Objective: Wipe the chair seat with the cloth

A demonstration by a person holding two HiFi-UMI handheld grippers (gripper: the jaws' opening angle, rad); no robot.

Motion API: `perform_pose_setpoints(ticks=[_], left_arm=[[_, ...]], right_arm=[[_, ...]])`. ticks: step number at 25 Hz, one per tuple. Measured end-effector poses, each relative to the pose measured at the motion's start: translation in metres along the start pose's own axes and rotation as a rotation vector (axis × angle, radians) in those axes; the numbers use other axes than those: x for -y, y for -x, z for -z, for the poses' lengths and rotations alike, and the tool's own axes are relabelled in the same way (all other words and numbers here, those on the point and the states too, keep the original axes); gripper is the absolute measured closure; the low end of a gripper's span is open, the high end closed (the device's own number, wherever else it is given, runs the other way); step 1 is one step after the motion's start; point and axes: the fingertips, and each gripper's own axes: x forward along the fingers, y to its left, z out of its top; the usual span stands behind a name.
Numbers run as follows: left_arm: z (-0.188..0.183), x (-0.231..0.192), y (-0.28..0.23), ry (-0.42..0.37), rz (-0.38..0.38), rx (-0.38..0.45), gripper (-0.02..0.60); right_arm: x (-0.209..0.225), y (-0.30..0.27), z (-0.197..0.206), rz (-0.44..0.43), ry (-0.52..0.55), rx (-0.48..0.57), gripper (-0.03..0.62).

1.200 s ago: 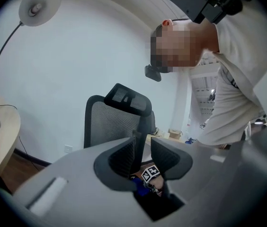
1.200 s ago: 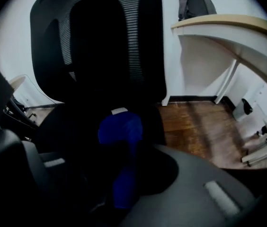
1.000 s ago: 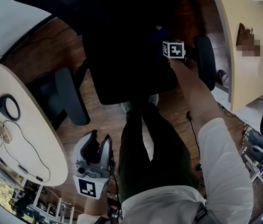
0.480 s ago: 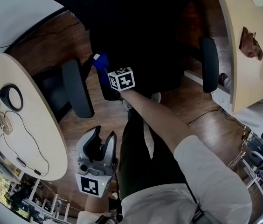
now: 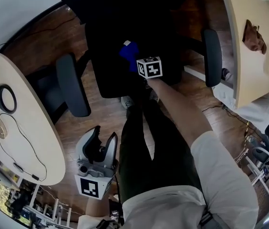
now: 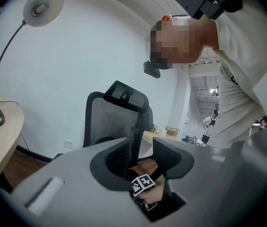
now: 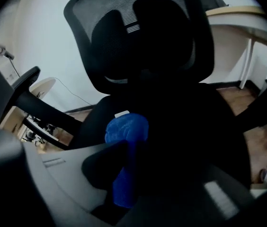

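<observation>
Right gripper view: a blue cloth (image 7: 126, 126) is seen clamped between the jaws of the right tool (image 7: 128, 164). Its bunched end projects ahead of the tips over the black chair seat (image 7: 185, 122), with the mesh backrest (image 7: 138, 37) rising beyond. The cloth is gripped by one end, it is judged, so that the free wad can be dragged over the seat while the hard jaws are kept off the upholstery.

In the head view the right tool (image 5: 135, 60) is stretched out over the chair seat (image 5: 110, 78). The cloth (image 5: 127, 50) lies on or just above the seat's middle, between the armrests (image 5: 70, 92); contact cannot be settled against so dark a surface.

The left tool (image 5: 103, 141) is held low beside the person's leg, well apart from the chair and near the table (image 5: 25, 142), presumably parked out of the wiping arm's way. In the left gripper view its jaws are seen apart, with nothing gripped between them.

A wiping stroke is judged to be in hand; how much of the seat has been covered cannot be told.
</observation>
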Motion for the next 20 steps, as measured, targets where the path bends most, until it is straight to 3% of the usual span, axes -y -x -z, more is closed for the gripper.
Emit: perform_pose_setpoints(ticks=[6,11,15,20], left_arm=[[-0.015,0.02,-0.018,-0.043,0.071,-0.003,0.345],[0.001,0.018,-0.008,-0.044,0.066,-0.027,0.345],[0.002,0.018,0.0,0.01,0.022,-0.021,0.345],[-0.011,0.019,0.0,0.003,-0.001,0.004,0.345]], right_arm=[[0.155,0.08,0.01,0.22,0.017,0.013,0.528],[0.201,0.108,0.014,0.294,-0.072,0.058,0.526],[0.151,0.097,0.006,0.219,-0.111,0.12,0.528],[-0.019,0.051,0.028,0.002,-0.033,0.103,0.528]])
